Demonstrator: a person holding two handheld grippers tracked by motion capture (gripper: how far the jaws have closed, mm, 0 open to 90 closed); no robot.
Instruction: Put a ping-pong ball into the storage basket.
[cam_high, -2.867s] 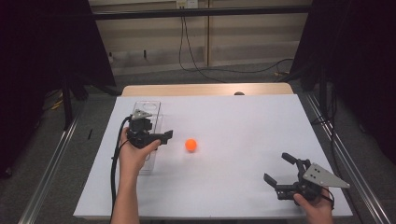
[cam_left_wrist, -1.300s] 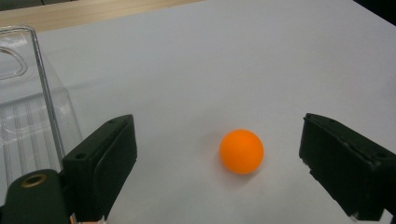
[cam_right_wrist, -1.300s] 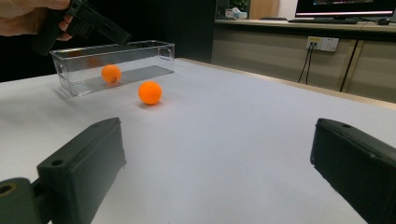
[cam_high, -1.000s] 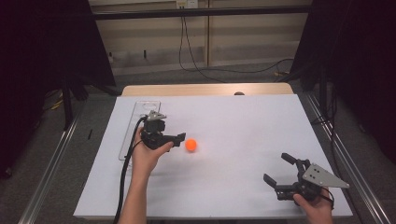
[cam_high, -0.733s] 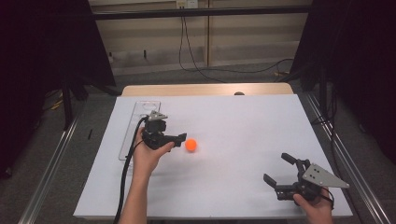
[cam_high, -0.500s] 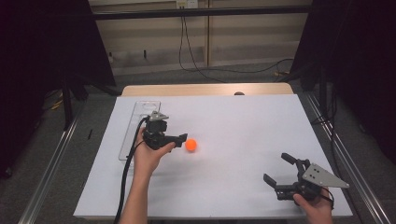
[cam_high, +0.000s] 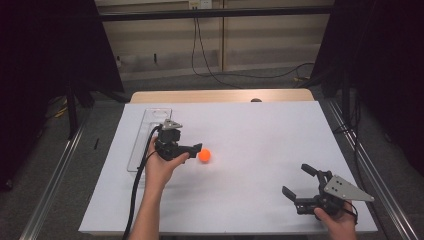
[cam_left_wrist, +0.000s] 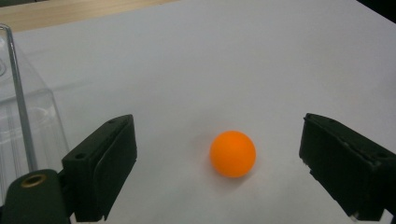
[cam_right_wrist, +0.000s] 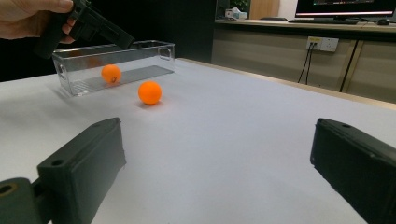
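An orange ball (cam_high: 204, 155) lies on the white table (cam_high: 270, 125), left of the middle. My left gripper (cam_high: 196, 149) hovers just left of it, jaws pointing right at the ball. In the left gripper view the ball (cam_left_wrist: 232, 153) sits between the wide-open jaws of that gripper (cam_left_wrist: 217, 140), touching neither one. My right gripper (cam_high: 299, 181) rests near the front right corner, open and holding nothing. In the right gripper view the open jaws of that gripper (cam_right_wrist: 217, 140) frame the far ball (cam_right_wrist: 150, 92).
A clear plastic box (cam_high: 149, 131) stands along the table's left side, right behind the left hand. Seen from the right gripper, the box (cam_right_wrist: 140, 58) holds a second orange ball (cam_right_wrist: 111, 73). A wooden strip (cam_high: 220, 95) runs along the far edge.
Since the oldest frame my left gripper has moved right, from over the clear box to beside the orange ball. In the last second nothing has shifted. The right gripper has stayed put.
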